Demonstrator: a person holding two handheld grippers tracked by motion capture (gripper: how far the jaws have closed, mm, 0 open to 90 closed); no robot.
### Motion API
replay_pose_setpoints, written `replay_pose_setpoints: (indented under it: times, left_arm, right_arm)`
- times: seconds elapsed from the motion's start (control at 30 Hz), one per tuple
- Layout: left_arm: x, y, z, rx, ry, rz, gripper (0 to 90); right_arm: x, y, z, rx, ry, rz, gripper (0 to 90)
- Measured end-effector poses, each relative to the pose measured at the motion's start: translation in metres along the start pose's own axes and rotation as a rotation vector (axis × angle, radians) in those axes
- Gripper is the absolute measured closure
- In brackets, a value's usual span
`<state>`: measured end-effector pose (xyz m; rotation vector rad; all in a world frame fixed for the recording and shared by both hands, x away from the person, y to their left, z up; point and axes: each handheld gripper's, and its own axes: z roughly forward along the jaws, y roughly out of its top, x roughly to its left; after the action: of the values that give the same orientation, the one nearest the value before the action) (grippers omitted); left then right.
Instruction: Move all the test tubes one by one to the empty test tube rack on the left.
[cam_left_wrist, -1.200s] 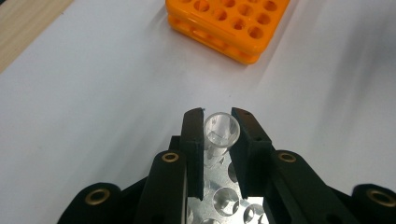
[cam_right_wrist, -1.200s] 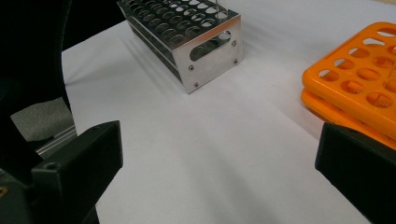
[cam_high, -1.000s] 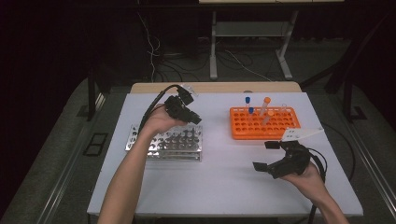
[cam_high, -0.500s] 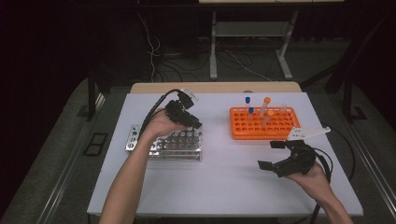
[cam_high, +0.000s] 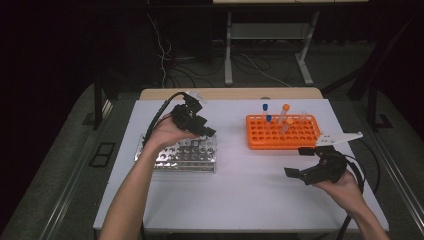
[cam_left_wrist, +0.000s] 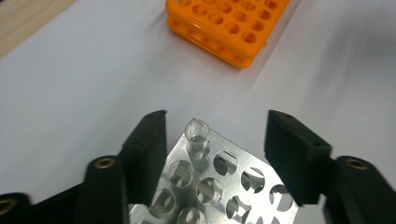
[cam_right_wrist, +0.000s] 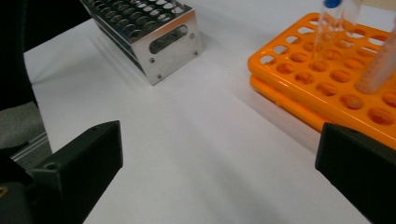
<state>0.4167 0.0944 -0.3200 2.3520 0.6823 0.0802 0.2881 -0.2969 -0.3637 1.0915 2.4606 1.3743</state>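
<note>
two racks sit on the white desk (cam_high: 250, 195): a shiny perforated metal rack (cam_high: 182, 154) and, well to its right, an orange plastic tube rack (cam_high: 280, 132). the left gripper (cam_left_wrist: 215, 135) has just been spreading its fingers, now released around a clear uncapped glass tube (cam_left_wrist: 197, 137) standing in the metal rack's corner hole, touching neither side. to finish cleanly, it should lift straight up without brushing the rim. the right gripper (cam_high: 304, 162), fingers wide and empty, waits near the orange rack.
</note>
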Motion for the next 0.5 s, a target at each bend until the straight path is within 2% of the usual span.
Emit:
replay_pose_setpoints:
  times: [0.23, 0.5]
  left_arm:
    - [-0.013, -0.003, -0.018, -0.062, 0.006, -0.003, 18.4]
    - [-0.028, -0.012, -0.032, -0.107, 0.004, -0.004, 13.6]
  right_arm:
    - [-0.014, 0.005, -0.007, 0.019, -0.036, 0.005, 0.3]
    - [-0.035, 0.010, -0.013, 0.036, -0.086, 0.031, 0.3]
